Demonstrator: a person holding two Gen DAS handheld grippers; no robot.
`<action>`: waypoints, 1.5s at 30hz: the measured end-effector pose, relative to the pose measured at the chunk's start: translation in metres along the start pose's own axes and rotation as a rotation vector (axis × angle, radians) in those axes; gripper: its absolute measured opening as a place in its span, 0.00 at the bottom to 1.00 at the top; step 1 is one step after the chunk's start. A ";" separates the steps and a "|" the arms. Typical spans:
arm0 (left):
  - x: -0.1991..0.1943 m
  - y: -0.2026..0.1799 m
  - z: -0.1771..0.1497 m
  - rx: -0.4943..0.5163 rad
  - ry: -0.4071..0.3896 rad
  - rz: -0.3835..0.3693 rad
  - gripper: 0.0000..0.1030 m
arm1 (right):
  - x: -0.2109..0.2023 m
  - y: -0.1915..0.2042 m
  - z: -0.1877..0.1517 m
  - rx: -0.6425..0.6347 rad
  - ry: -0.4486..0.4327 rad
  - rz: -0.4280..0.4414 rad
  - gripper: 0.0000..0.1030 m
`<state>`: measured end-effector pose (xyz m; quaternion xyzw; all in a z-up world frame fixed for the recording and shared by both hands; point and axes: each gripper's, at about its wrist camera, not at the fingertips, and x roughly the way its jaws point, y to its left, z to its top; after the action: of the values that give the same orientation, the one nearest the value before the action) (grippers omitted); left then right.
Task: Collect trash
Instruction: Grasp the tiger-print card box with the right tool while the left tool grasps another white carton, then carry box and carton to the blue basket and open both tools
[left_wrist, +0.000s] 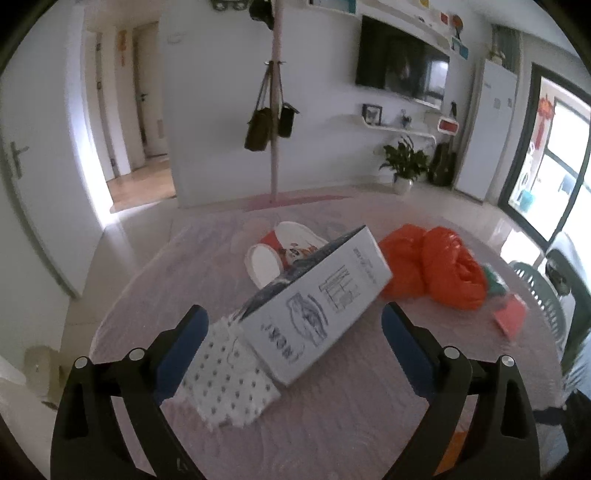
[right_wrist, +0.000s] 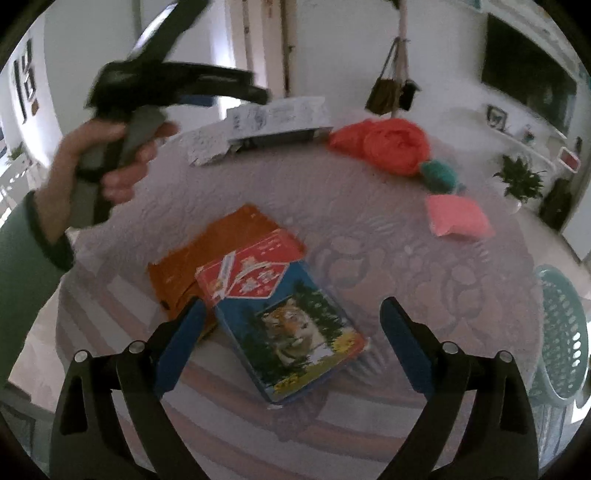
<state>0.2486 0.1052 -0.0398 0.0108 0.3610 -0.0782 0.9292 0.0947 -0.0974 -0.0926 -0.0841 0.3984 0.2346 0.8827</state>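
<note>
Our left tool (left_wrist: 293, 325) is spread wide and grips nothing; its blue pads stand either side of a white box (left_wrist: 317, 306) that lies tilted on the worktop (left_wrist: 351, 406). The box's near end rests over a dotted white wrapper (left_wrist: 229, 384), which reaches just inside the left pad. Behind the box we see a red-and-white cup (left_wrist: 275, 254) on its side, and to the right a crumpled orange bag (left_wrist: 436, 269), with a green scrap (left_wrist: 495, 284) and a pink packet (left_wrist: 511, 317) beyond it near the worktop's edge.

Our right tool (right_wrist: 293, 319) is equally wide open and empty. Between its pads, flat on the worktop (right_wrist: 369, 258), lies a blue box with a tiger picture (right_wrist: 291, 332). A red packet (right_wrist: 251, 273) lies against the tiger box's far end (whether over or under it we cannot tell), and a flat orange bag (right_wrist: 207, 254) is beneath both, touching the left pad. Farther off in this view are the crumpled orange bag (right_wrist: 384, 144), the green scrap (right_wrist: 439, 175) beside it and the pink packet (right_wrist: 458, 218). At the far edge sits the white box (right_wrist: 277, 118), and the left hand (right_wrist: 110, 162) holds its tool above the worktop, blurred. A green basket (right_wrist: 561, 332) stands off the worktop's right edge.
</note>
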 end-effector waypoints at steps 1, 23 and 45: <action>0.006 0.000 0.001 0.006 0.010 -0.001 0.89 | 0.002 0.001 -0.001 -0.009 -0.001 -0.006 0.81; 0.016 -0.041 -0.040 0.080 0.198 -0.228 0.79 | -0.017 -0.030 -0.014 0.064 -0.048 0.038 0.59; -0.012 -0.051 -0.025 -0.030 0.110 -0.144 0.54 | -0.004 -0.021 -0.020 0.033 -0.016 0.000 0.60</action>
<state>0.2153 0.0584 -0.0489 -0.0250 0.4127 -0.1386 0.8999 0.0895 -0.1235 -0.1038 -0.0678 0.3953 0.2284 0.8871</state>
